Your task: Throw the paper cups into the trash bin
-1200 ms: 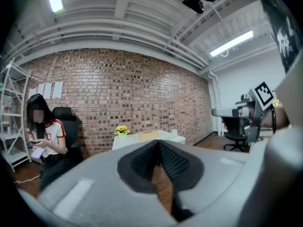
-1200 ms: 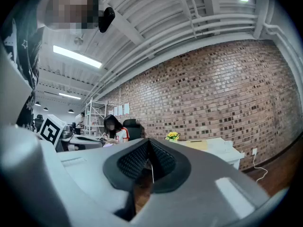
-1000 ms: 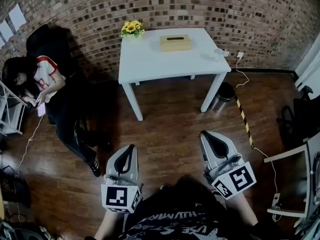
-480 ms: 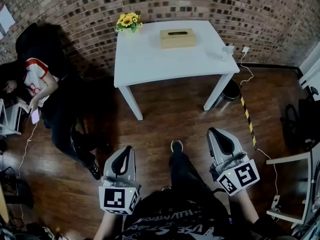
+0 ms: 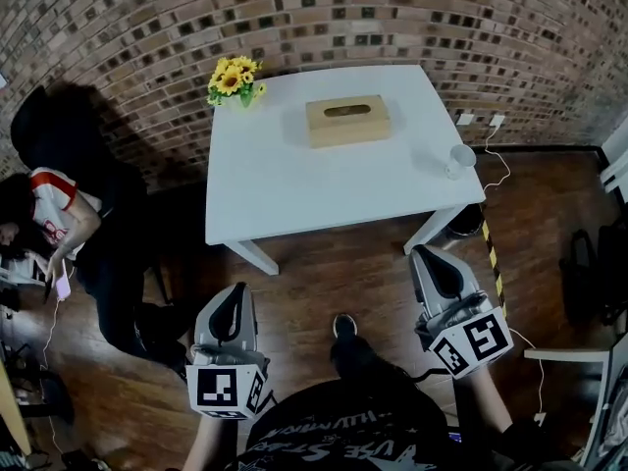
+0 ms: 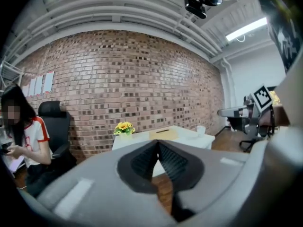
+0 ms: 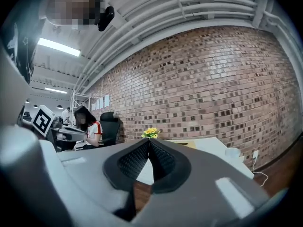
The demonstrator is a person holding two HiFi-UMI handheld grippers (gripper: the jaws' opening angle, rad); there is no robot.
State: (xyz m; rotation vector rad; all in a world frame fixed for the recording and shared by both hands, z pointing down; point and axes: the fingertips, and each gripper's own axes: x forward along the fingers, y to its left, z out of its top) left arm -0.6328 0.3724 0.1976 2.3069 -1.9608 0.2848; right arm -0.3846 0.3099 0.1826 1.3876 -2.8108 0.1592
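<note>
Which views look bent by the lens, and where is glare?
Head view: the brick wall bows like a barrel, and the white table is brightest. Left gripper view: a ceiling lamp glares. Right gripper view: corners are black.

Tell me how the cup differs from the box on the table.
The cup is white and round; the box is tan and rectangular. The cup is much smaller than the box. The cup sits near the right edge, while the box sits toward the middle, nearer the wall. Both rest on the white table.
</note>
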